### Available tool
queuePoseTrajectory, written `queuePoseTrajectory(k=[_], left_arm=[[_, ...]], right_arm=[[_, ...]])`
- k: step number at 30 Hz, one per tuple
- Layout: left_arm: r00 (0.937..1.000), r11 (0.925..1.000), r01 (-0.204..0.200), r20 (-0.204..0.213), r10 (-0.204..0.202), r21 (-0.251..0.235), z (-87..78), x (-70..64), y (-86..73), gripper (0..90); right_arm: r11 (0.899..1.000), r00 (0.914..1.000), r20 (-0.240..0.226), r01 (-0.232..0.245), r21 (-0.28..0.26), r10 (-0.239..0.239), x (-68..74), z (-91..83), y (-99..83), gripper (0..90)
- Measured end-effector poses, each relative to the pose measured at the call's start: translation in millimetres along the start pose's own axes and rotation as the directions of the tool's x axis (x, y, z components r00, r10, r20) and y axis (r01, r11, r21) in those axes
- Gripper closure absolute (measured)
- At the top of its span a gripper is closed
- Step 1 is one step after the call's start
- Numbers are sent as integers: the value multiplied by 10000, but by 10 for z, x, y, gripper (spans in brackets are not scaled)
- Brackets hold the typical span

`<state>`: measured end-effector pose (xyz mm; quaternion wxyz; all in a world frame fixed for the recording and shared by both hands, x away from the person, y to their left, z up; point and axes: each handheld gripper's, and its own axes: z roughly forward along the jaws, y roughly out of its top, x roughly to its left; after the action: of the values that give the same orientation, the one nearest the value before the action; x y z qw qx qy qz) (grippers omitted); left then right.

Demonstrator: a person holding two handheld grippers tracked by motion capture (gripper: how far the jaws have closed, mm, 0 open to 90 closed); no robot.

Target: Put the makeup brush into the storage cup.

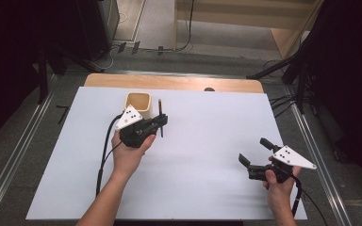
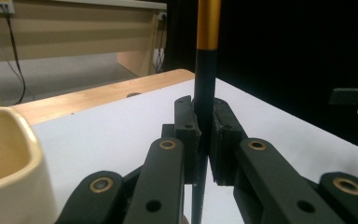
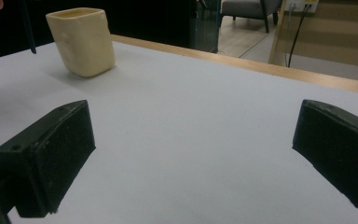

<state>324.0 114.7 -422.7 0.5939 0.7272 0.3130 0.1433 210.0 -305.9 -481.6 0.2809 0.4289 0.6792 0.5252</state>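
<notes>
A slim black pen (image 1: pixel 160 117) with a gold band near its top stands close to upright, clamped between the jaws of the left gripper (image 1: pixel 158 123), its lower tip hanging above the white sheet. Just beside it, at about ten o'clock, sits a cream square-sided cup (image 1: pixel 138 104), upright and open-mouthed, at roughly eleven o'clock on the table, near the far wooden edge.

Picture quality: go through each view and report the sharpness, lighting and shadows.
High view: even light on the white table, dark surroundings at both sides, faint shadows under the hands. Left gripper view: the left gripper and the clamped pen are fairly sharp, the cup is soft. Right gripper view: the right gripper is blurred, and the cup casts a soft shadow.
</notes>
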Motion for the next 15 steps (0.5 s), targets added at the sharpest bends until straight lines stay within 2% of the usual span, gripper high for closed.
queuePoseTrajectory(k=[10,15], left_arm=[[9989,9997,22,-471,-34,-248,-131,194,69,843],[9977,9994,-2,-671,-22,-351,-188,266,109,842]], right_arm=[[10000,9998,208,-57,59,56,-20,-162,-124,0],[10000,10000,52,-79,32,79,-22,-222,-185,0]])
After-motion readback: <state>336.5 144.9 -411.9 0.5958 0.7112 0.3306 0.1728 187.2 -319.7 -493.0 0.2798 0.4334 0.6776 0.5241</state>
